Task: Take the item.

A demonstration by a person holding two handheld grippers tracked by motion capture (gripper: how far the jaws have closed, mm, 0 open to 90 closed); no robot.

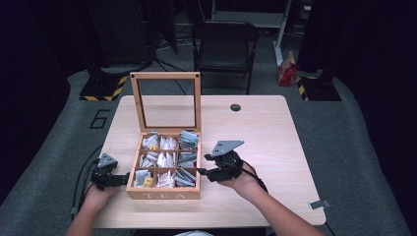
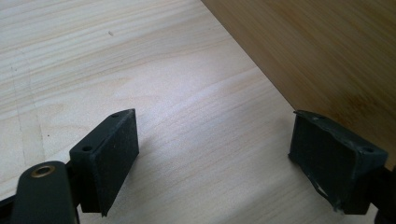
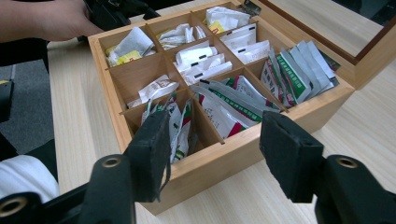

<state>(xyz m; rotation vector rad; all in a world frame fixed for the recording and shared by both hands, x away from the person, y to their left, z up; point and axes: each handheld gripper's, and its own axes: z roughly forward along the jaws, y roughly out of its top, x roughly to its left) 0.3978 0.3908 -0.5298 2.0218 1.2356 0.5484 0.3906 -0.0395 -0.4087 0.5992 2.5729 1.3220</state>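
An open wooden tea box (image 1: 164, 194) stands on the table's near left part, its glass lid (image 1: 165, 76) upright behind it. Its compartments hold tea packets: white ones (image 3: 201, 58) in the middle, green-striped ones (image 3: 289, 70) at one side. My left gripper (image 1: 125, 179) lies low beside the box's left wall, open; between its jaws (image 2: 215, 154) there is bare tabletop, and the box's side (image 2: 317, 51) is just beyond. My right gripper (image 1: 201, 171) is at the box's right wall (image 3: 224, 163), open. One pad (image 3: 149, 154) hangs over a compartment of packets and the other (image 3: 289, 158) is outside the box.
The light wooden table (image 1: 255, 132) has a round cable hole (image 1: 235, 107) at the back and a metal clip (image 1: 318, 204) at its right edge. A folding chair (image 1: 223, 42) and a red bag (image 1: 286, 73) stand on the floor beyond.
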